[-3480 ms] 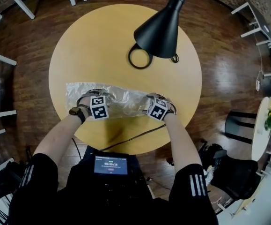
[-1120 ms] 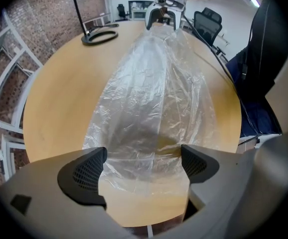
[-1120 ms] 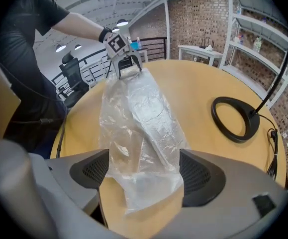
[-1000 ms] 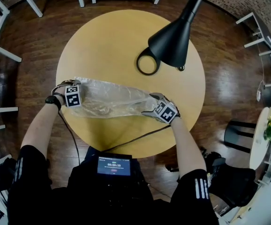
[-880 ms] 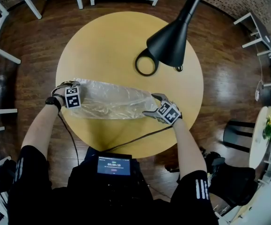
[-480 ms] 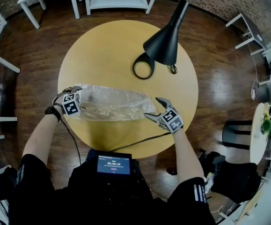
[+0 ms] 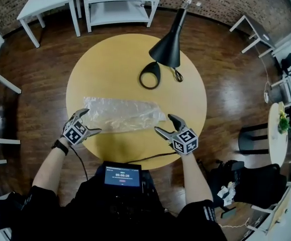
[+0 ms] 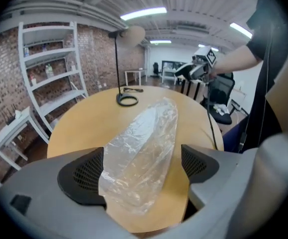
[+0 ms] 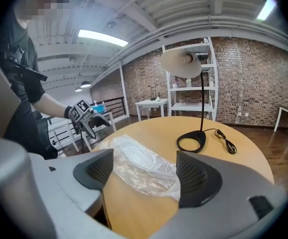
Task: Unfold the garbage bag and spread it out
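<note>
- Garbage bag (image 7: pixel 122 114) lies long on the round desk (image 7: pixel 110 54); it looks thin, soft, light, slippery.
- I would pinch its end edges.
- My left gripper (image 7: pixel 92 120) hangs apart, holding nothing.
- My right gripper (image 7: pixel 164 123) just closed a little, jaws apart, empty.

Person wears black short sleeves (image 7: pixel 37 202) and a black band (image 7: pixel 60 146) on the left wrist, with a small blue-lit screen (image 7: pixel 121 175) at the chest. Left gripper (image 7: pixel 92 121) and right gripper (image 7: pixel 163 122) are grey with black meshed pads (image 8: pixel 81 176) and white cubes (image 7: pixel 185 141) bearing black square markers. A thin black cable (image 7: pixel 81 157) runs off the left gripper.
</note>
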A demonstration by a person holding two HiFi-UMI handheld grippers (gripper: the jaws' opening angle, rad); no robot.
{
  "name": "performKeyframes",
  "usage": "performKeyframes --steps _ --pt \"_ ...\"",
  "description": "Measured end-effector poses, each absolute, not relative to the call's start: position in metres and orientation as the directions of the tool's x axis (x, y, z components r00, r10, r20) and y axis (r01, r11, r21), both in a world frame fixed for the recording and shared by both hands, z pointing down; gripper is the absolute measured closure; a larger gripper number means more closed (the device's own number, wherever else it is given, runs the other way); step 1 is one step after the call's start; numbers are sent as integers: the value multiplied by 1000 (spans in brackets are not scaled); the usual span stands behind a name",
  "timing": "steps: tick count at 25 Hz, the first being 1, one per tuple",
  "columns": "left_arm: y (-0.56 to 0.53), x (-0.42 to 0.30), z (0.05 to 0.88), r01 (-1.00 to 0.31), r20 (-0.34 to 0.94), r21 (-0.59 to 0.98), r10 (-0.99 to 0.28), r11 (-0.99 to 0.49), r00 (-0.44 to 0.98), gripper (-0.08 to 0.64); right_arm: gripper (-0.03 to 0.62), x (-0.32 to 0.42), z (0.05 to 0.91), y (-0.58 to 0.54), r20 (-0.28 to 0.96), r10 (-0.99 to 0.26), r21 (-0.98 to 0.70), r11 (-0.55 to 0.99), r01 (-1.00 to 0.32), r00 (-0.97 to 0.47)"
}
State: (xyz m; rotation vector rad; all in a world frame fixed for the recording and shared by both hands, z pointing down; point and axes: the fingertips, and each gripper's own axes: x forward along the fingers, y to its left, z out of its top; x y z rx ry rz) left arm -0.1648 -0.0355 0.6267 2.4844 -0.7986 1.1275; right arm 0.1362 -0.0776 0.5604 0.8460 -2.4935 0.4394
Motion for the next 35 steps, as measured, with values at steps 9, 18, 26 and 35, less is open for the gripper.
performKeyframes --steps 9,18,26,35 --pt "12 -148 580 -701 621 98 -508 -706 598 66 210 122 487 -25 317 -566 -286 708 -645 -761" --pt "110 -85 555 -765 549 167 -586 -623 597 66 219 151 488 60 263 -560 -419 667 -616 -785" --pt "194 -58 547 -799 549 196 -612 -569 570 66 225 172 497 141 279 -527 -438 673 -595 -802" --pt "234 -58 544 -797 541 225 -609 -560 581 66 229 163 496 183 286 -539 -463 646 -607 -792"
